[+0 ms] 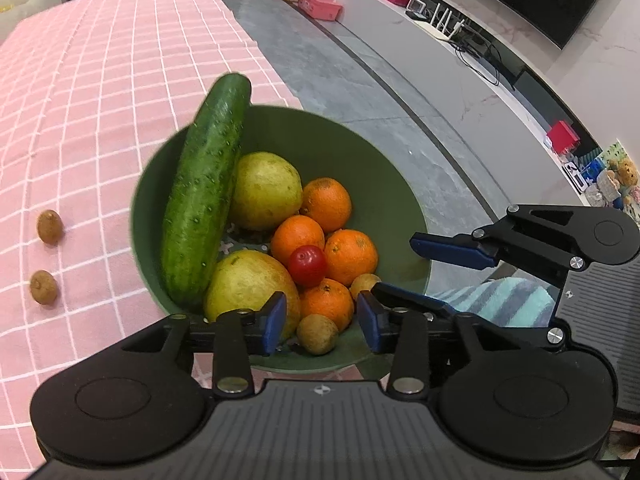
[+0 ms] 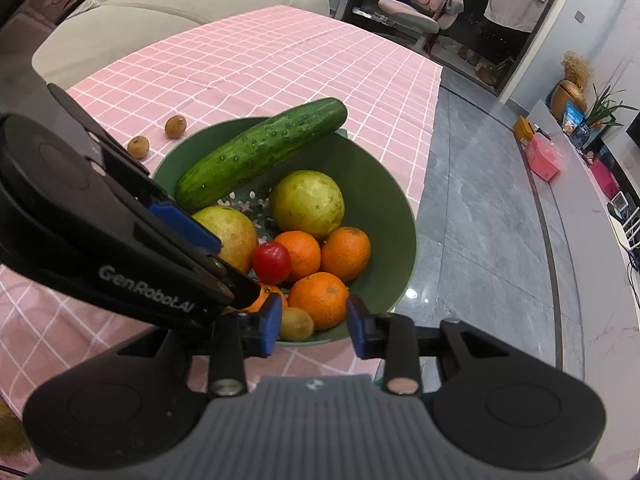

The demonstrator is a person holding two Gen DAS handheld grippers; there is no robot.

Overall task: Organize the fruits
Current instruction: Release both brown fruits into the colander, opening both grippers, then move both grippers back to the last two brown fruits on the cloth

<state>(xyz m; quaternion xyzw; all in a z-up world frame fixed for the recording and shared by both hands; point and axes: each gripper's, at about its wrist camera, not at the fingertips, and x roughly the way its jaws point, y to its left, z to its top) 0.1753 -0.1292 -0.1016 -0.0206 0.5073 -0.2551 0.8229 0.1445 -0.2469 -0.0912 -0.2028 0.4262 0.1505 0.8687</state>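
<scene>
A green bowl point(image 1: 394, 184) point(image 2: 384, 204) stands at the edge of the pink checked tablecloth. It holds a cucumber point(image 1: 206, 196) point(image 2: 260, 148), two yellow-green pears point(image 1: 266, 190) point(image 2: 308, 204), several oranges point(image 1: 350, 256) point(image 2: 320, 298), a red cherry tomato point(image 1: 307, 265) point(image 2: 272, 263) and small brown longans point(image 1: 318, 334) point(image 2: 296, 323). My left gripper point(image 1: 322, 322) hangs over the bowl's near rim, open, with one longan below the gap and untouched. My right gripper point(image 2: 312, 328) is open beside it, with a longan by its left finger. Two loose longans point(image 1: 50, 227) point(image 2: 176, 126) lie on the cloth.
The tablecloth point(image 1: 100, 80) point(image 2: 280, 52) stretches away beyond the bowl. Grey tiled floor point(image 1: 360, 92) point(image 2: 480, 200) drops off right beside the bowl. A sofa point(image 2: 160, 12) stands behind the table, and a low white shelf with boxes point(image 1: 320, 2) runs along the wall.
</scene>
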